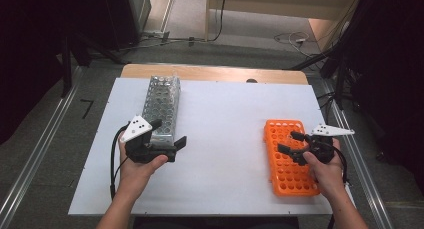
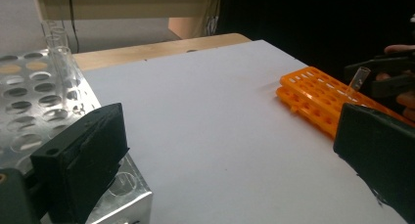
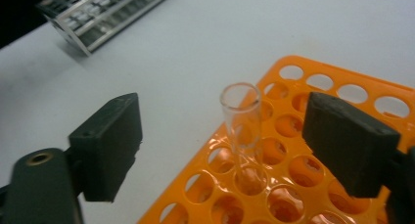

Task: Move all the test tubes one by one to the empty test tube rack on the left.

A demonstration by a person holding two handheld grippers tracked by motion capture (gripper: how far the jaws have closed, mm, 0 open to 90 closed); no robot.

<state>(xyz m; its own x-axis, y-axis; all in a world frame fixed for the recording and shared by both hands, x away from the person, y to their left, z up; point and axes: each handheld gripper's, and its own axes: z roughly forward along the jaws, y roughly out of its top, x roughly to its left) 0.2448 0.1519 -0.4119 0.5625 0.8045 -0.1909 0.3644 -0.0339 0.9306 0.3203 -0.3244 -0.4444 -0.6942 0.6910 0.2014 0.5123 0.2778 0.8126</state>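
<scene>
A clear glass test tube (image 3: 242,131) stands upright in a hole of the orange rack (image 3: 337,94). My right gripper (image 3: 229,143) is open, one jaw on each side of the tube with a gap on both sides. In the high view the right gripper (image 1: 286,141) hovers over the orange rack (image 1: 287,174) at the table's right. My left gripper (image 1: 170,132) is open and holds nothing, beside the near end of the metal rack (image 1: 162,101). The left gripper view has the tube (image 2: 356,82) tilted above the orange rack (image 2: 313,94).
The metal rack (image 2: 29,87) holds a few empty glass tubes (image 2: 61,72) at its far side. White board (image 1: 225,119) covers the wooden table. Floor rails run along both sides, and cables lie on the floor beyond the far edge.
</scene>
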